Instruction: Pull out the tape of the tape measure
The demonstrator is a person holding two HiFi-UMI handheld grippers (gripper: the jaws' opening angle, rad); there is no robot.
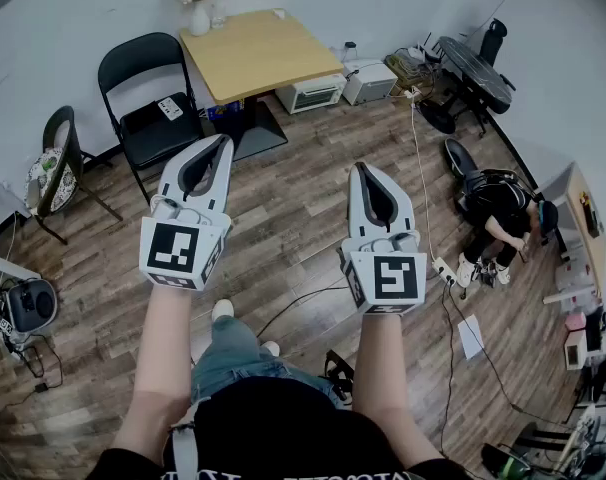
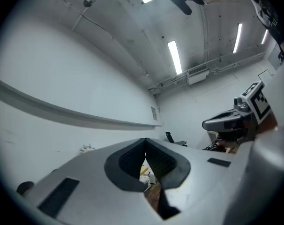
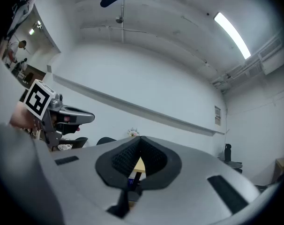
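Observation:
No tape measure shows in any view. In the head view I hold both grippers out at chest height above the wooden floor, pointing toward the far wall. My left gripper (image 1: 225, 141) has its jaws shut, with nothing between them. My right gripper (image 1: 361, 167) is shut and empty too. In the left gripper view the jaw tips (image 2: 145, 140) meet, and the right gripper (image 2: 226, 122) shows off to the right. In the right gripper view the jaws (image 3: 140, 138) are likewise closed together, with the left gripper (image 3: 67, 116) at the left.
A light wooden table (image 1: 258, 53) with a flower vase (image 1: 198, 13) stands ahead, next to a black folding chair (image 1: 148, 98). White appliances (image 1: 311, 93) sit on the floor behind the table. A person (image 1: 498, 213) crouches at the right. Cables and a power strip (image 1: 444, 268) run across the floor.

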